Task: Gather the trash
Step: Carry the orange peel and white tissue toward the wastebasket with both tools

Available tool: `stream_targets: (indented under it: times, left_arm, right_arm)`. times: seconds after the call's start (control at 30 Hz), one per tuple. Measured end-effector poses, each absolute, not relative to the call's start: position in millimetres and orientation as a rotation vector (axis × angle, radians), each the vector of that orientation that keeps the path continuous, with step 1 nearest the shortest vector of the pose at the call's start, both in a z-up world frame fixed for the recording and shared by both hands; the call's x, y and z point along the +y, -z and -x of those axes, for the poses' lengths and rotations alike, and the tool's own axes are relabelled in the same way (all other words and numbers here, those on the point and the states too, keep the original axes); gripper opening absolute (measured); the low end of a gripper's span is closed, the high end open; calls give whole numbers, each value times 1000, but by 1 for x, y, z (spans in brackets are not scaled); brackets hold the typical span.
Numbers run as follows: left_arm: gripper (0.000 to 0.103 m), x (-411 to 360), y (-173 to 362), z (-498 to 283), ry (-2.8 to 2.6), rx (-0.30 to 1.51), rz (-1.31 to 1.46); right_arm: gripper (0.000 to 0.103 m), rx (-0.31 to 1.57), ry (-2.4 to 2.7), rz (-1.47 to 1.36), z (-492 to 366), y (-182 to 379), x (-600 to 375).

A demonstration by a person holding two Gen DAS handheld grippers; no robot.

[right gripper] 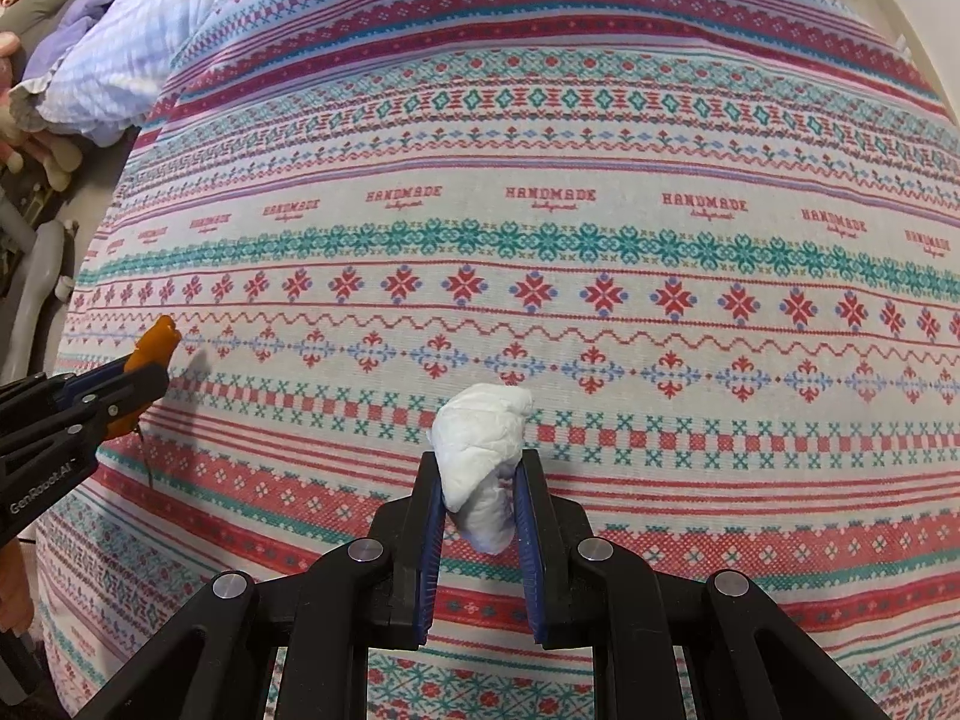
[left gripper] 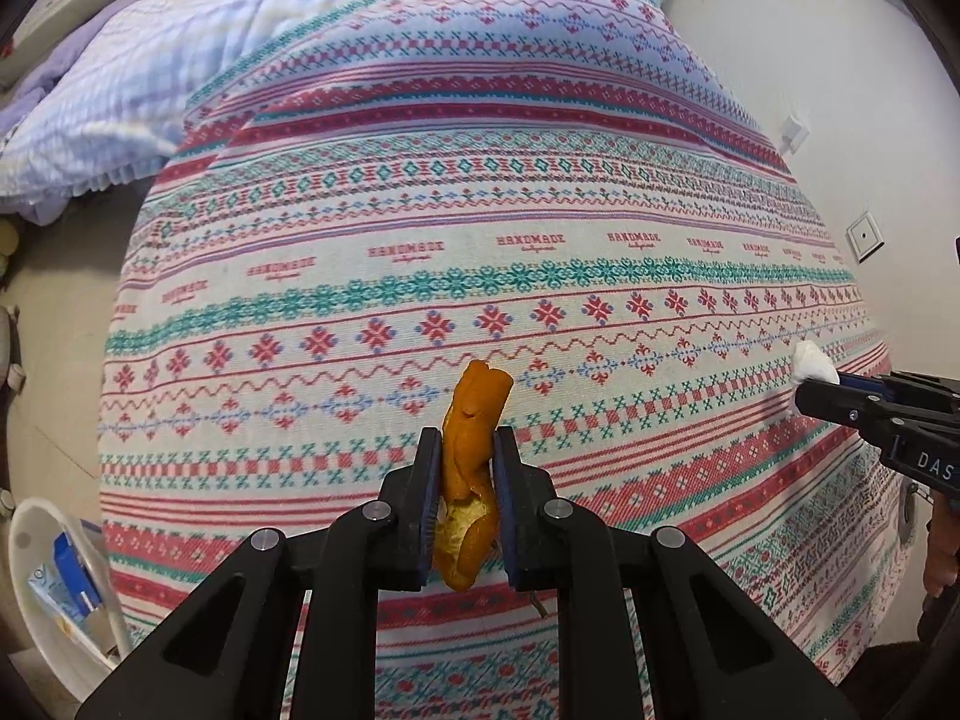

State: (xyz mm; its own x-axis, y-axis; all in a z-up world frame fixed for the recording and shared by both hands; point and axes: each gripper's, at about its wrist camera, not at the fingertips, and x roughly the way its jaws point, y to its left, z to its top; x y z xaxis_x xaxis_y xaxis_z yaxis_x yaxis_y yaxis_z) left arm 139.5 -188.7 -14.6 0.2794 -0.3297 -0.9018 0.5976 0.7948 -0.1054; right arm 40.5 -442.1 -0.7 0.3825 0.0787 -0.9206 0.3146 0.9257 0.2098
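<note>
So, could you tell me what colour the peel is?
Orange, with a pale inner side; the peel shows best in the left wrist view.

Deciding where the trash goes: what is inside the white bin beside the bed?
The white bin holds a blue-and-white carton and some cardboard-like scraps. Its rim and the bedspread hide whatever lies deeper.

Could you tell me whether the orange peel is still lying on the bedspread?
No, the orange peel is clamped in the left hand-held gripper.
</note>
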Motion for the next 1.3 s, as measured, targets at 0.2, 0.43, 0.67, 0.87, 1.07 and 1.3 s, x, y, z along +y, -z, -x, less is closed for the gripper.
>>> stream_targets:
  times: [0.2, 0.43, 0.67, 0.87, 1.07, 1.3]
  left_arm:
    - [18, -168, 5, -139, 617, 1125, -250]
    - [18, -163, -1, -139, 592, 1118, -226]
    - [18, -128, -6, -140, 558, 1115, -165]
    - [18, -80, -7, -148, 499, 1130, -64]
    - [18, -27, -12, -154, 431, 1133, 8]
    - [18, 30, -8, -162, 334, 1145, 62]
  right_arm:
    - [20, 1169, 144, -367, -47, -4, -429]
    - [20, 1164, 119, -345, -56, -8, -408]
    - [20, 1164, 93, -326, -70, -9, -381]
    - [20, 1165, 61, -300, -85, -11, -354]
    - [20, 1175, 4, -260, -103, -10, -317]
    - [20, 1187, -77, -213, -128, -5, -269]
